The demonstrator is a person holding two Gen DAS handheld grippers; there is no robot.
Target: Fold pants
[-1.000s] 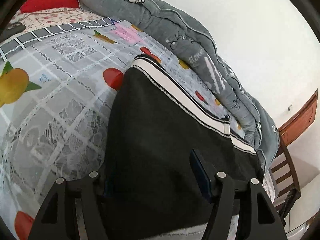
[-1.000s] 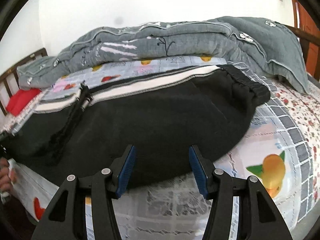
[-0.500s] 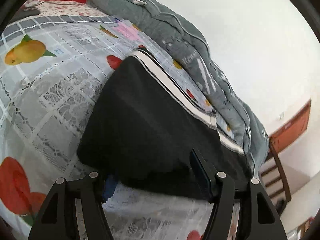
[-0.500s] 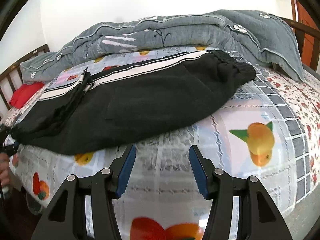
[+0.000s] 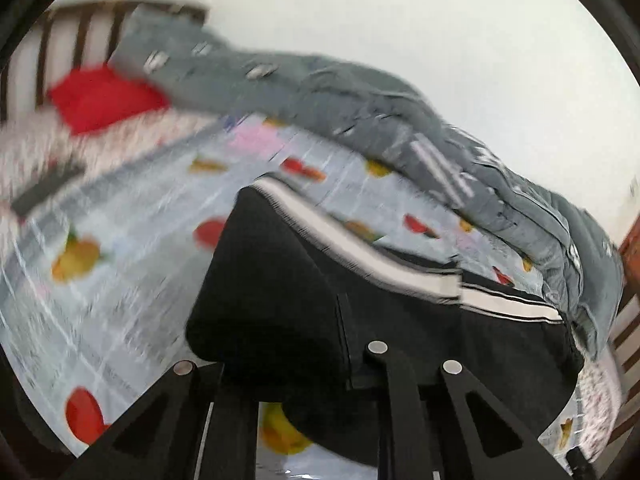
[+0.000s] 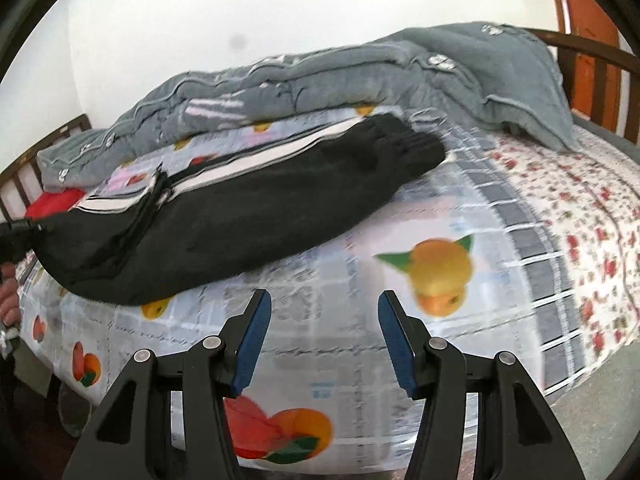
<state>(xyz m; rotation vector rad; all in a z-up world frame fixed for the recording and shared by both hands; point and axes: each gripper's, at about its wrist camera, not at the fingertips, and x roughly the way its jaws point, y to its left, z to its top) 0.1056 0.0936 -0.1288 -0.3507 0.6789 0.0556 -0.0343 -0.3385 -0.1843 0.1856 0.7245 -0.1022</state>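
Fruit-print bedsheet under black pants; grey quilt behind

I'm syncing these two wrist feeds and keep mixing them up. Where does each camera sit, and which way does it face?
Left wrist: rides the left gripper, low against the black pants, facing the grey quilt; its fingers show, pads buried in fabric.
Right wrist: on the right gripper, back from the bed's near edge, facing the pants; open blue pads show, and a hand at left.
Shared: pants, quilt, fruit-print sheet.
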